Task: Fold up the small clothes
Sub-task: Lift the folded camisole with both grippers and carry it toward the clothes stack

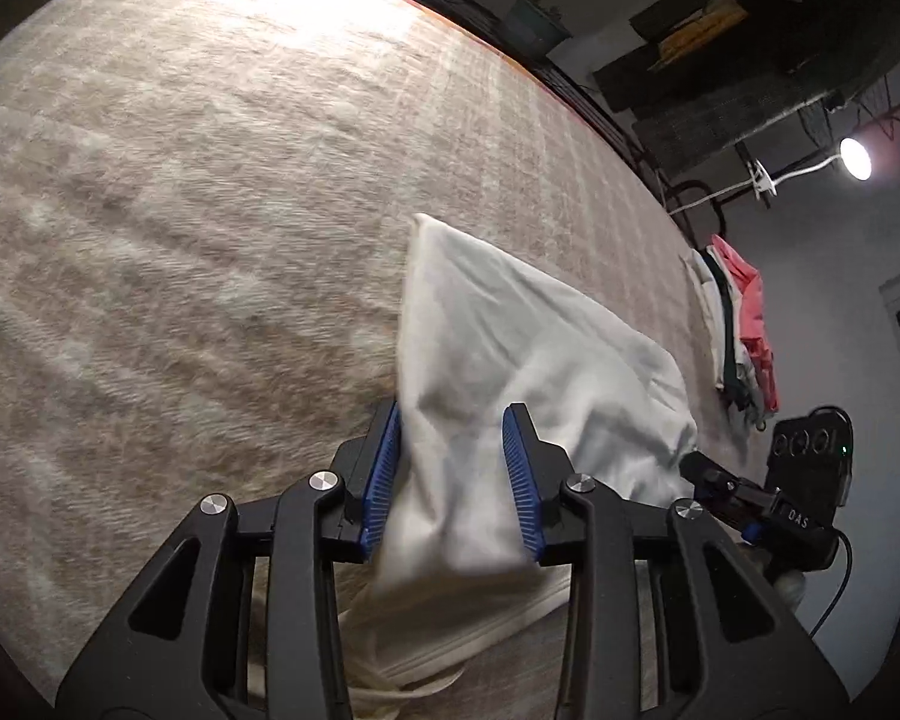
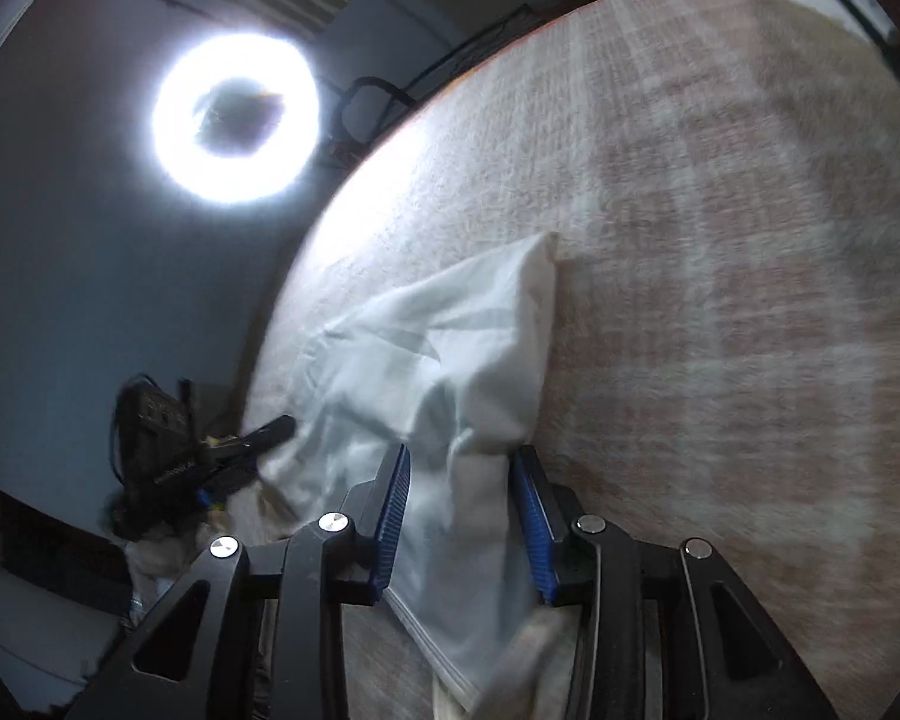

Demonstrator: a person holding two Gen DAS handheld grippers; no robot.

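White garment (image 1: 510, 330) runs between both sets of blue pads, left gripper (image 1: 453, 474) and right gripper (image 2: 459, 516) part-open, cloth loose, beige blanket (image 1: 180, 210) underneath.

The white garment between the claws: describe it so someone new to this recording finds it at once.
Start from the beige woven surface that fills both wrist views. The white garment lies rumpled on it, in front of both claws. Unlike the pile of clothes at the surface's far edge, which shows pink and dark green, it is plain white and lies alone.
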